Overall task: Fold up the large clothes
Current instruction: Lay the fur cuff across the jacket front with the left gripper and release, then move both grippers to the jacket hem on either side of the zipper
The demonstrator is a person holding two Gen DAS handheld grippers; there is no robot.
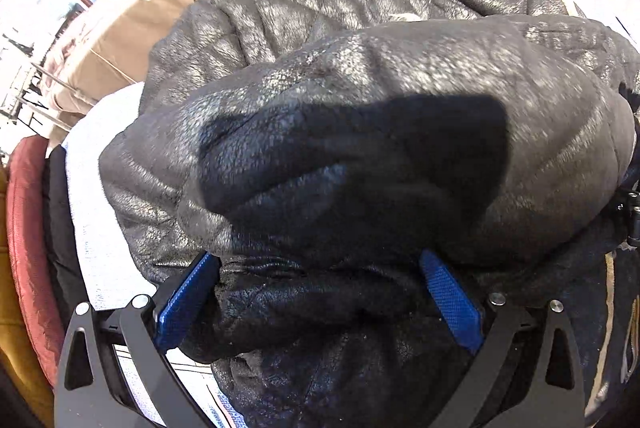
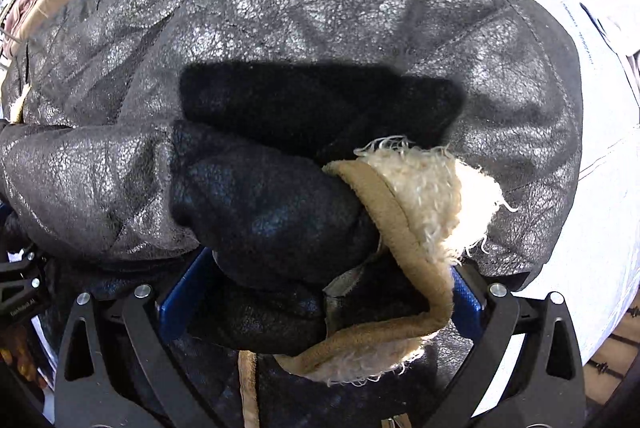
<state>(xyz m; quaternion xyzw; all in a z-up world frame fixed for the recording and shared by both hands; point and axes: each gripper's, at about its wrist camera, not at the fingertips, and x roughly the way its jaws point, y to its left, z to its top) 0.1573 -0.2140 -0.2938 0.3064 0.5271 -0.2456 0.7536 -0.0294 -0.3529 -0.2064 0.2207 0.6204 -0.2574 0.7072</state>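
While both grippers, left (image 1: 320, 292) and right (image 2: 320, 292), clenched bunched jacket (image 1: 360, 76) folds at 6 o'clock, folding seemed midway, unflattened.

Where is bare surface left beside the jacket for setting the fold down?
Bare white sheet lies right of the black jacket, and a narrower strip runs between jacket and red cushion. Both grippers' fronts are crowded with bunched leather.

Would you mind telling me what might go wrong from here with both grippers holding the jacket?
1. The left gripper pinches a thick, stiff bunch of the black leather jacket; it may slip out.
2. The right gripper clamps the fleece-lined edge, so the fold may spring open when released.
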